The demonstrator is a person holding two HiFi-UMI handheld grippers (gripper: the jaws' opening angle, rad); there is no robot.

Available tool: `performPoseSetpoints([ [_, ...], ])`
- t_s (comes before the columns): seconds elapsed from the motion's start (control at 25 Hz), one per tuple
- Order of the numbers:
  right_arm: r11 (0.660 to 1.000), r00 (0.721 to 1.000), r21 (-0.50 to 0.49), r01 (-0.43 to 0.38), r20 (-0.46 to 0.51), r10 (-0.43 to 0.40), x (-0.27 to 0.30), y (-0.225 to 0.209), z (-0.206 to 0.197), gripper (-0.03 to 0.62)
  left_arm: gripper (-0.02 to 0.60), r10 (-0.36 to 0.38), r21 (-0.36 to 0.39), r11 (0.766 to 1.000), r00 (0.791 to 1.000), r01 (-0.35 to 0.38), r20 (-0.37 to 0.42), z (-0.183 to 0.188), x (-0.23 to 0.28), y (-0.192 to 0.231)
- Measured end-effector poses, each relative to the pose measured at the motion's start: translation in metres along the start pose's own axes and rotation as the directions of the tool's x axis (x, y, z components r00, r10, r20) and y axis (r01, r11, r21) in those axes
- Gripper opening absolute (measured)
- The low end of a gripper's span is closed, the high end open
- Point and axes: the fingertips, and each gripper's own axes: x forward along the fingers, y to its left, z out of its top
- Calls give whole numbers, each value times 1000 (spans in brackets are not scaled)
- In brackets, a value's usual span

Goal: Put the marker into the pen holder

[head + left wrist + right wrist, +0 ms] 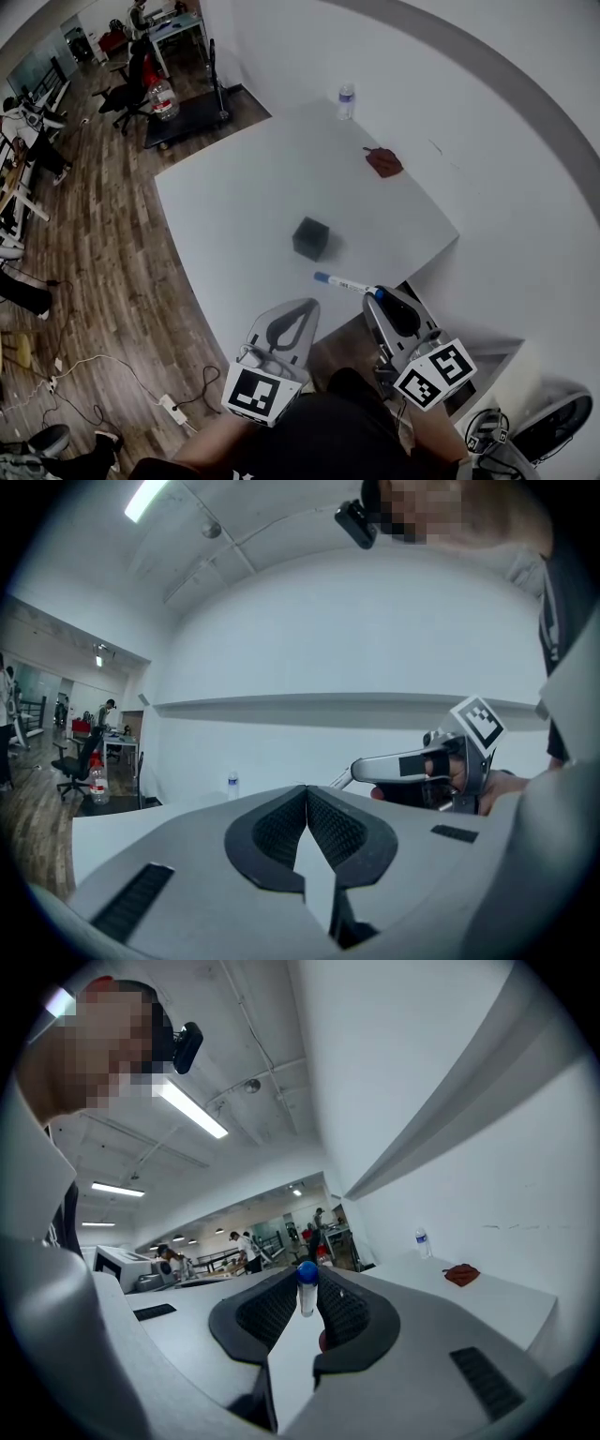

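1. White-barrelled marker (pixel 345 283) with blue ends is clamped at its near end between the jaws of the right gripper (pixel 378 298). The rest of the barrel sticks out ahead of the tips, over the near edge of the white table (pixel 234 187).
2. In the right gripper view, the two ribbed black pads (pixel 267 1309) press on the barrel from either side, and the marker's far blue end shows just past them.
3. The head view does not show whether the marker rests on the tabletop or is held just clear of it.
4. The left gripper (pixel 302 307) hangs just to the left of the right one, at the table's near edge. Its jaws are pressed together tip to tip, with nothing between them.
5. The black, cube-shaped pen holder (pixel 310 238) stands on the table ahead of both grippers. It sits a little beyond the marker's far end and apart from it.
6. Well beyond the holder, ahead of the right gripper, a red cloth (pixel 383 161) lies on the table.
7. A water bottle (pixel 346 100) stands farther off at the table's far edge, beside the wall.
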Motion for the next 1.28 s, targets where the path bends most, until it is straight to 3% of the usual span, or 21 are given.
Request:
performPoseSetpoints([
  [0.28, 1000, 999, -9, -12, -43, 12, 41, -24, -3, 72, 6, 33, -6, 999, 999, -33, -24, -4, 25, 28],
  [0.64, 996, 986, -45, -81, -148, 74, 112, -69, -21, 71, 7, 137, -22, 990, 990, -138, -44, -10, 71, 74],
  [1.28, 987, 915, -27, -160, -379, 138, 196, -139, -96, 72, 6, 231, -100, 964, 963, -246, -141, -60, 144, 133],
])
